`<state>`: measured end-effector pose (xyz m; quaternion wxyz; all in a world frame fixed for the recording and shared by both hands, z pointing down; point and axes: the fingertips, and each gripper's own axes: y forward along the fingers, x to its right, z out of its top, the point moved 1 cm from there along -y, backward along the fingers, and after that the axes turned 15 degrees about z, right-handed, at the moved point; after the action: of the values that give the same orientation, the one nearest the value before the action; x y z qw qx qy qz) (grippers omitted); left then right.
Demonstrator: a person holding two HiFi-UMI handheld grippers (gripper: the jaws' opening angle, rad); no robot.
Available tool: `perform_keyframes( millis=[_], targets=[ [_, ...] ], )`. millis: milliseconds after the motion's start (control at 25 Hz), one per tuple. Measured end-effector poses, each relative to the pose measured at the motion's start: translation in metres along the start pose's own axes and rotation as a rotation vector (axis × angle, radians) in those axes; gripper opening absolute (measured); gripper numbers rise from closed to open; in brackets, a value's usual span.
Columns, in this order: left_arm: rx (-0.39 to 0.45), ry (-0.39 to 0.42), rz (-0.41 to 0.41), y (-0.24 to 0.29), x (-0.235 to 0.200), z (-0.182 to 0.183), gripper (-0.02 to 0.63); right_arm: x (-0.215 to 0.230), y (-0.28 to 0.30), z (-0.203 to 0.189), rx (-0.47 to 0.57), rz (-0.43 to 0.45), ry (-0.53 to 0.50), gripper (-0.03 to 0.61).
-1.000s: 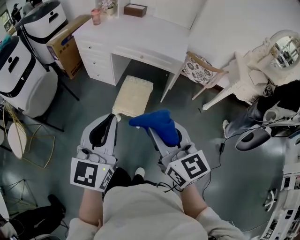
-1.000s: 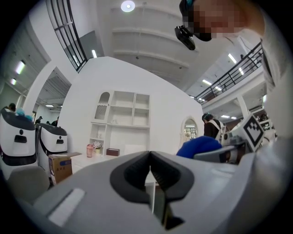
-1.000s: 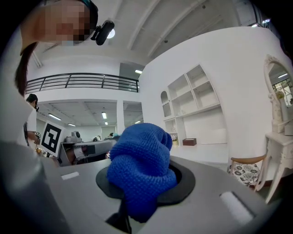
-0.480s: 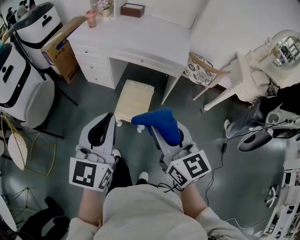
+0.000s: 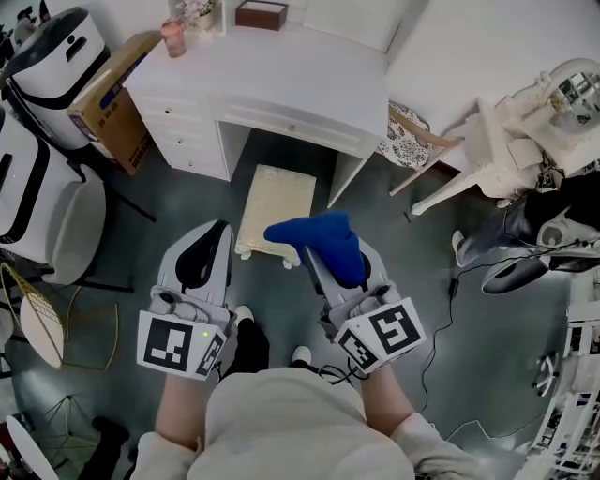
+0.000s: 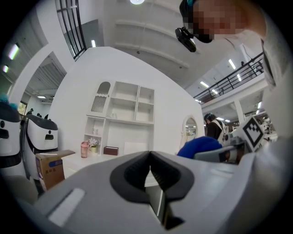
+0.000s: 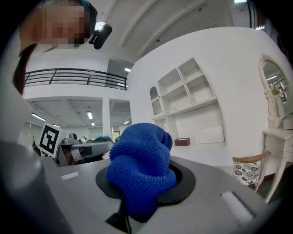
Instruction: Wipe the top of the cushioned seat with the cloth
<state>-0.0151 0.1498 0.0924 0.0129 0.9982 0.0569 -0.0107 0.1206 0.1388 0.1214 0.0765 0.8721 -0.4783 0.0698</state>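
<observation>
Grippers first: the right gripper (image 5: pixel 310 259) stays clamped on the blue cloth (image 5: pixel 324 240), which is bunched over its jaws. The left gripper (image 5: pixel 203 255) has its jaws together on nothing. Beyond them the cushioned seat (image 5: pixel 275 212) stands on the floor at the white desk's (image 5: pixel 281 75) front edge, nearer the grippers than a second ago — probably the person stepping up, though the head view alone cannot settle it. Wiping has not begun.

Ceiling lamps (image 6: pixel 137 1) lit the room brightly and evenly, leaving only a soft shadow under the white desk (image 5: pixel 281 66). Both gripper views bulged toward dark corners (fisheye). The left gripper (image 6: pixel 149 154) looked soft close up, while the cloth (image 7: pixel 139 169) showed crisp knit.
</observation>
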Motion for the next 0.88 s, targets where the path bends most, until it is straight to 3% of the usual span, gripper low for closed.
perform_keyframes(
  millis=[520,880],
  targets=[
    [-0.028,-0.009,-0.087,0.049,-0.07,-0.013,0.0,0.006,0.077,-0.007,-0.005,-0.088,0.026,0.123],
    [-0.026,-0.038,-0.157,0.059,-0.076,-0.021,0.0,0.003,0.082,-0.011,-0.012,-0.161,0.02,0.123]
  ],
)
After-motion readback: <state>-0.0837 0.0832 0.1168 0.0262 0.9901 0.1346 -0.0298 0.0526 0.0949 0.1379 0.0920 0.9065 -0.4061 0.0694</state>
